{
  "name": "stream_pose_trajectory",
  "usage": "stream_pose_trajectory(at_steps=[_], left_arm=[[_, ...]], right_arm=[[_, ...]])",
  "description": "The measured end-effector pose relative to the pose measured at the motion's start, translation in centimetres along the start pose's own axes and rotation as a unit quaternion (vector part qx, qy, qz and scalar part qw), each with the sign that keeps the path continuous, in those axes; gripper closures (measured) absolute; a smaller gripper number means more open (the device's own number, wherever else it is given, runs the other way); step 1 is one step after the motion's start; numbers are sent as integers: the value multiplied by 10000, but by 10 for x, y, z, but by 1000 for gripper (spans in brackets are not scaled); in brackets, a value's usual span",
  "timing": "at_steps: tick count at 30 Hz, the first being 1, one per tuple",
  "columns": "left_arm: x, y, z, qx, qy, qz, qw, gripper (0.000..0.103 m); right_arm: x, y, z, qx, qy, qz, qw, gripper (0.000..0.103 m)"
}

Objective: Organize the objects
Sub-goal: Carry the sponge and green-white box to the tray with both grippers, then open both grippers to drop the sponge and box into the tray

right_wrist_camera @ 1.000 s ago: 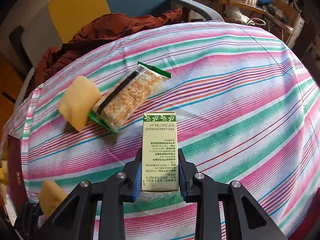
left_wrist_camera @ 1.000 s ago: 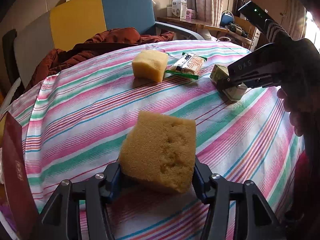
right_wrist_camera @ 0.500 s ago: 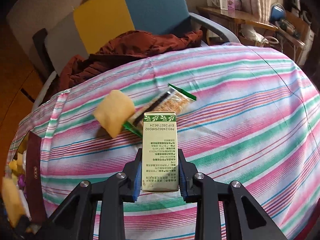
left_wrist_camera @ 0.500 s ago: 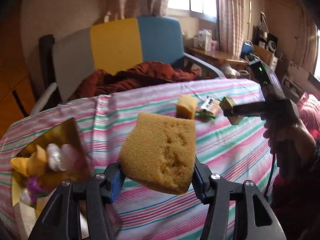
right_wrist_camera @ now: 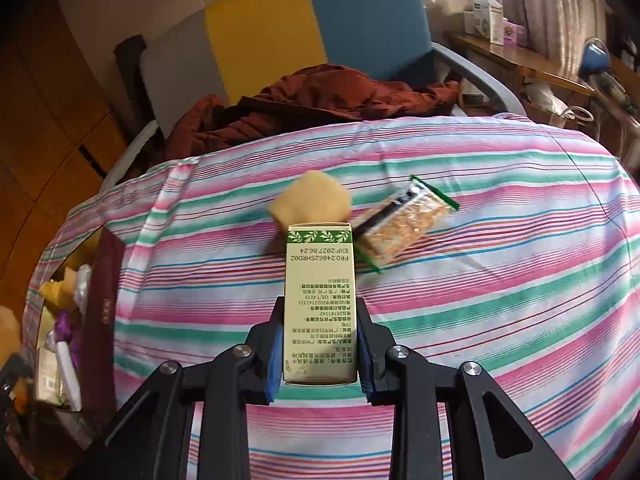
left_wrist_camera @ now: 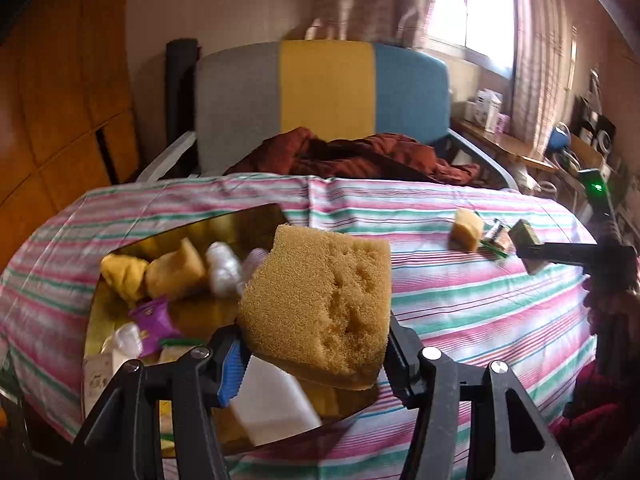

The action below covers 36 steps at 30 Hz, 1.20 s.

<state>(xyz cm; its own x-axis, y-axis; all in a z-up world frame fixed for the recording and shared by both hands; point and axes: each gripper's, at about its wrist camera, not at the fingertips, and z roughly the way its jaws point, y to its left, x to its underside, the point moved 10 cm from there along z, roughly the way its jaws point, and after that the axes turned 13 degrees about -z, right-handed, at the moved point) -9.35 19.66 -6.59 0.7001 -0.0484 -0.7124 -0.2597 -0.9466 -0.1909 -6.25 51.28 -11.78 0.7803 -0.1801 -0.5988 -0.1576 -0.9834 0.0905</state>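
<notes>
Yellow sponge (right_wrist_camera: 310,197), snack packet (right_wrist_camera: 400,227) beyond carton (right_wrist_camera: 320,304)

Black angular fingers, blue pads and silver screws are seen on the left gripper (left_wrist_camera: 314,356) and right gripper (right_wrist_camera: 319,354).

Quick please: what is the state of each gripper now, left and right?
Left gripper: closed on the brown sponge.
Right gripper: closed on the small green carton.
</notes>
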Motion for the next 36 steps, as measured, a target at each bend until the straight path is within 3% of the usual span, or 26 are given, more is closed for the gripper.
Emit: stream_pose_trajectory(at_steps=[8,15,20,24,25,27,31,33,36], left_arm=[[-10,75,-17,-250,-143,-727,9969,45],[-16,155,-36,-620,-292,-1507,9862,45],[-18,177,-32,-592,-277,-1702,9832,45],[-25,170,-21,-416,-231,-1747,9835,43],[-28,168,-16,-414,-207,-1739,9837,41],[-32,163,-7,-390,-116,-1712,9844,40],[-34,157,11,-571,46,-1658,9845,37],[-31,154,10,-557,47,-1669,9844,37],[-26,154,3,-889,-111,-1475,9850,37]], right_arm=[[-17,107,-23,-780,-250,-630,9946,73],[-12,234,-22,-1596,-192,-1444,9764,73],[-10,291,-6,-1720,-19,-1804,9684,73],[-6,309,8,-1473,113,-1972,9692,72],[-4,311,11,-1444,161,-1976,9695,70],[1,313,15,-1358,222,-2010,9699,49],[13,317,18,-1349,322,-2070,9684,41],[19,318,18,-1351,336,-2078,9682,31],[25,319,16,-1343,335,-2068,9686,21]])
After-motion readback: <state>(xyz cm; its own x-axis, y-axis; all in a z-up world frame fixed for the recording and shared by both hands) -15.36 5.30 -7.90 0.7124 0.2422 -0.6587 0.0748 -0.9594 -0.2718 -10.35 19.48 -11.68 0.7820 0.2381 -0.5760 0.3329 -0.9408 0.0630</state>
